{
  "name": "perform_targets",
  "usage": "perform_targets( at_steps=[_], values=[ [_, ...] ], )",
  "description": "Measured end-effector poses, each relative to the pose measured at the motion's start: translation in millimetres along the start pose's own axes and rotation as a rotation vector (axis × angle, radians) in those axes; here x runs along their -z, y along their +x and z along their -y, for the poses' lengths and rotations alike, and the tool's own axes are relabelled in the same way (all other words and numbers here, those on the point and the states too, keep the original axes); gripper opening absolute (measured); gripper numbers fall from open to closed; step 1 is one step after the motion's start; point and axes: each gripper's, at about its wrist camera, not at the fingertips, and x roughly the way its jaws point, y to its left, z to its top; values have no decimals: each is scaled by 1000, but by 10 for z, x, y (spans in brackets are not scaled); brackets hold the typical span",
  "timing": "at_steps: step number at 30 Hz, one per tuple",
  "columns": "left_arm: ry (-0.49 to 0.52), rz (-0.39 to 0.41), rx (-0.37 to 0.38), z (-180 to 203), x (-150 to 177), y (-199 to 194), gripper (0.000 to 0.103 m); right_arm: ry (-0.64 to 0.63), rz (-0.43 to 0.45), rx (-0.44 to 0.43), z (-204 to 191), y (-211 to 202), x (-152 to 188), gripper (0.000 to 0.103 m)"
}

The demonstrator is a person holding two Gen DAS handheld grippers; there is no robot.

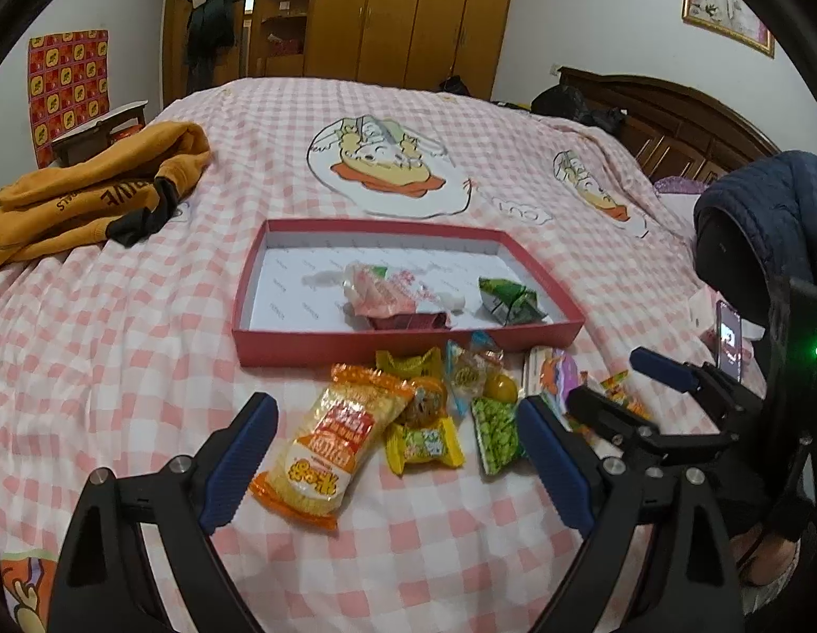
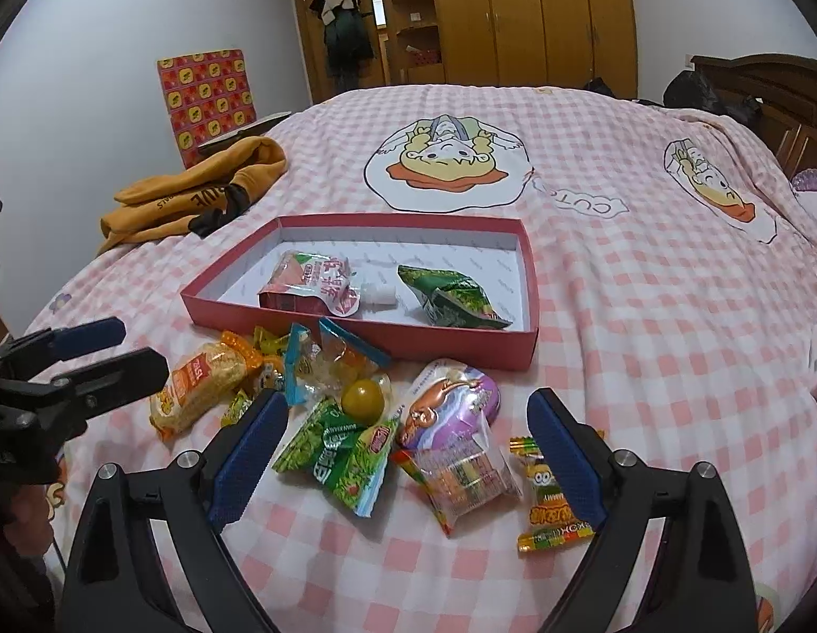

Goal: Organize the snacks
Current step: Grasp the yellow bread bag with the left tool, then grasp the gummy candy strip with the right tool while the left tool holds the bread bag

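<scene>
A: Tongs status? Left tongs (image 1: pixel 398 459) and right tongs (image 2: pixel 408 453) both gape apart, empty, over the loose snack pile (image 2: pixel 355 422) on the bed (image 2: pixel 646 316).

B: Progress early. Red box (image 2: pixel 530 290) holds a pink pouch (image 2: pixel 313 285) and a green packet (image 2: pixel 450 295); most remain outside.

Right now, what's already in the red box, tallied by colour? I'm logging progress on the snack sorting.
Red-and-white spouted pouch: 1
Green packet: 1
Total in the red box: 2
I cannot tell whether the dark red shape under the pouch is part of it or a separate snack.
</scene>
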Motion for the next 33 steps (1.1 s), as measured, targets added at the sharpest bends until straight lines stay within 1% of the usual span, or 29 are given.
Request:
perform_targets(
  at_steps=[7, 11, 17, 21, 23, 26, 28, 29, 31, 32, 33],
  values=[
    [-8, -31, -21, -55, 131, 83, 95, 18, -23, 3, 54, 35, 104, 94],
    [-35, -48, -30, -144, 199, 149, 95, 28, -40, 4, 78, 51, 213, 94],
    [-55, -58, -54, -269, 293, 241, 95, 36, -49, 30, 133, 46, 340, 94],
    [-73, -54, -50, -368, 307, 311, 90, 57, -32, 28, 242, -23, 396, 94],
    [-77, -52, -49, -400, 309, 337, 90, 74, -31, 33, 315, -55, 435, 94],
    [-77, -54, -35, -438, 313, 387, 85, 88, -29, 36, 395, -83, 470, 94],
    [-73, -58, -34, -457, 326, 426, 74, 98, -30, 30, 436, -85, 490, 92],
    [-73, -63, -36, -458, 332, 440, 70, 104, -33, 28, 448, -74, 498, 91],
    [-79, -70, -30, -479, 353, 466, 49, 109, -36, 33, 454, -58, 500, 88],
    [-88, -64, -30, -499, 365, 461, 44, 104, -31, 34, 444, -56, 497, 85],
    [-96, -59, -32, -513, 371, 450, 41, 93, -25, 36, 430, -54, 487, 81]
  ],
)
